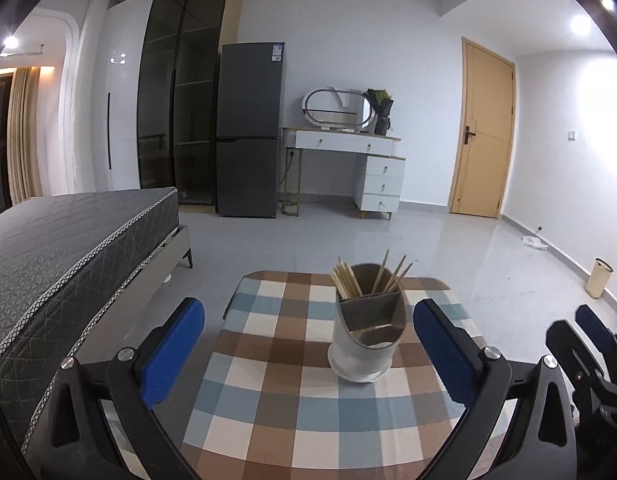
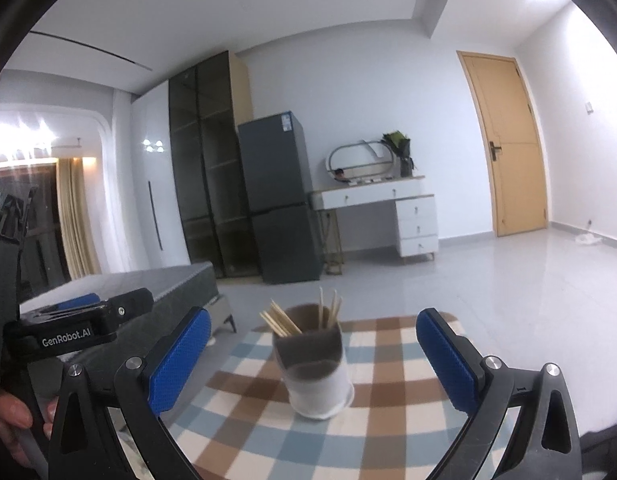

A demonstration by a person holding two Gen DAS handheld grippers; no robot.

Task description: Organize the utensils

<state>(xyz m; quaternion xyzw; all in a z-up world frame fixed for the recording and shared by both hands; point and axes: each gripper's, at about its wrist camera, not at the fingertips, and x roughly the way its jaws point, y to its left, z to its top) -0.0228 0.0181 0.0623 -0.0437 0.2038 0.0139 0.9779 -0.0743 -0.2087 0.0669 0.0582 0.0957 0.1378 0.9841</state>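
Utensil holder (image 1: 362, 336): white cup with grey divided insert, standing upright on a checked tablecloth (image 1: 268, 400) in brown, blue and cream, toward the far half of the table. Contents: a tight bundle of wooden chopsticks (image 1: 345, 280) in its rear left compartment; several loose sticks (image 1: 394, 274) leaning apart in the rear right compartment; front compartment holds something pale, not identifiable. Left gripper (image 1: 308, 348): blue-padded fingers spread wide, one on either side of the holder and nearer the camera, not touching it, nothing between them. Right gripper (image 2: 312, 360): likewise spread wide, flanking the holder without contact, empty; its view is slightly blurred. Nothing else lies on the cloth around the holder. Beyond the holder: grey tiled floor, then a dark fridge (image 1: 250, 128) against the far wall, a white dressing table (image 1: 360, 168) with oval mirror and a dark potted plant to the fridge's right, and a wooden door (image 1: 482, 132) further right. Left of the holder: a bed with grey quilted mattress (image 1: 68, 236). Right of the holder, by the wall: a cream bin (image 1: 598, 276). Legible writing: "GenRobot.AI" on the left gripper's body in the right wrist view; fridge stickers unreadable.
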